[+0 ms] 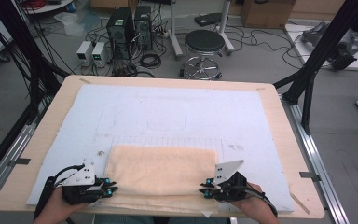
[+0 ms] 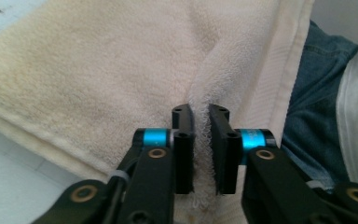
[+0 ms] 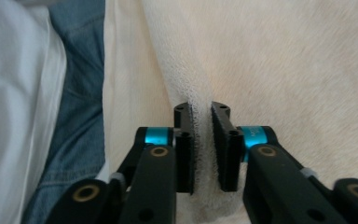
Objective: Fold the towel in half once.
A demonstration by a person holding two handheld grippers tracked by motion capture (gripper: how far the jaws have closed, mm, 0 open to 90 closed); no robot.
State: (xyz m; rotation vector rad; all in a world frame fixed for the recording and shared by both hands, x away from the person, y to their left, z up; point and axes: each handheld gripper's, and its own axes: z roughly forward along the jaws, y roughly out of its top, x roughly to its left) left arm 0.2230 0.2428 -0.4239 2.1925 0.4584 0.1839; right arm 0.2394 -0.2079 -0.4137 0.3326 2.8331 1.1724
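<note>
Two hand-held grippers are at work, one in each of your hands, and both are pinching the same towel (image 1: 163,175). Your left hand-held gripper (image 1: 113,188) has its jaws pressed together on a raised ridge of cloth at the towel's near left corner; in the left gripper view that ridge (image 2: 201,140) stands up between the black pads. Your right hand-held gripper (image 1: 203,190) does the same at the near right corner, where a fold of towel (image 3: 203,140) is clamped between its pads.

The towel is cream-coloured terry, folded into a wide rectangle with soft, slightly rounded corners. It lies on the pale blue mat (image 1: 168,112) that covers the wooden surface (image 1: 42,140), toward the near edge, close in front of you. A flat woven band (image 2: 279,84) runs along its near hem, and a lower layer shows along that same edge.
</note>
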